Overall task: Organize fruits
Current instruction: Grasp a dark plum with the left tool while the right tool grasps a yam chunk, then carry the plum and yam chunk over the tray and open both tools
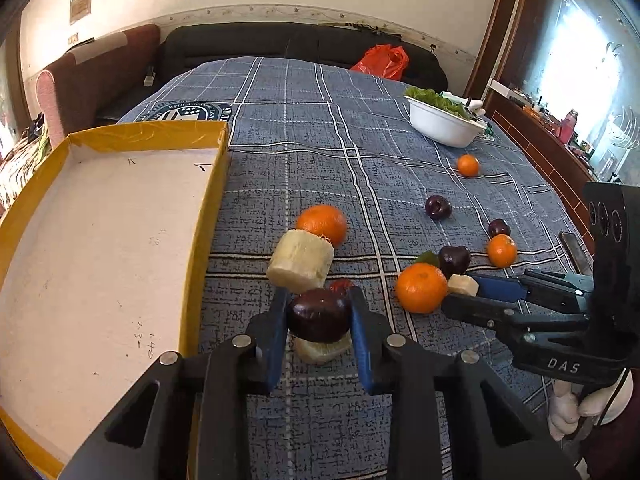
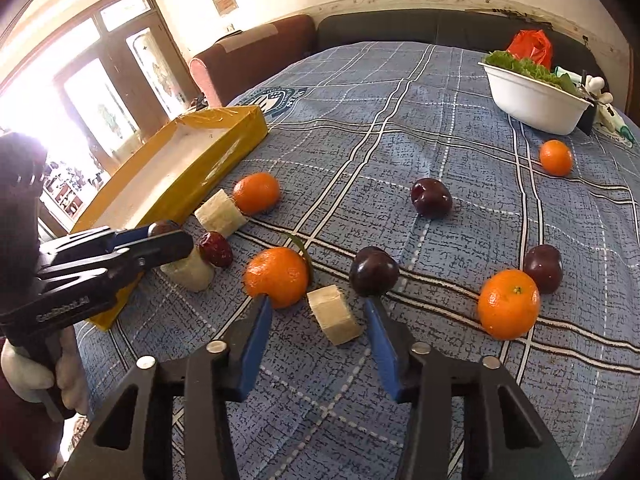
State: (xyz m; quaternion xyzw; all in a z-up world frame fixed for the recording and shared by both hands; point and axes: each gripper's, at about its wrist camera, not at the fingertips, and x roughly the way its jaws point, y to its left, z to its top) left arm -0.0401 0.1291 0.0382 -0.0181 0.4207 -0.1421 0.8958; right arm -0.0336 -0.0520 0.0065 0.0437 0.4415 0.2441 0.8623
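Observation:
In the left wrist view my left gripper is shut on a dark plum, just above a pale cut chunk. A red date, a bigger pale chunk and an orange lie just beyond. The yellow box stands to the left with nothing in it. My right gripper is open around a small pale chunk; its pads do not press on it. An orange and a plum sit beside its fingertips. The left gripper shows at the left of the right wrist view.
More fruit lies on the blue checked cloth: an orange beside a plum, another plum, a far orange. A white bowl of greens stands at the far right. A sofa and an orange bag are behind.

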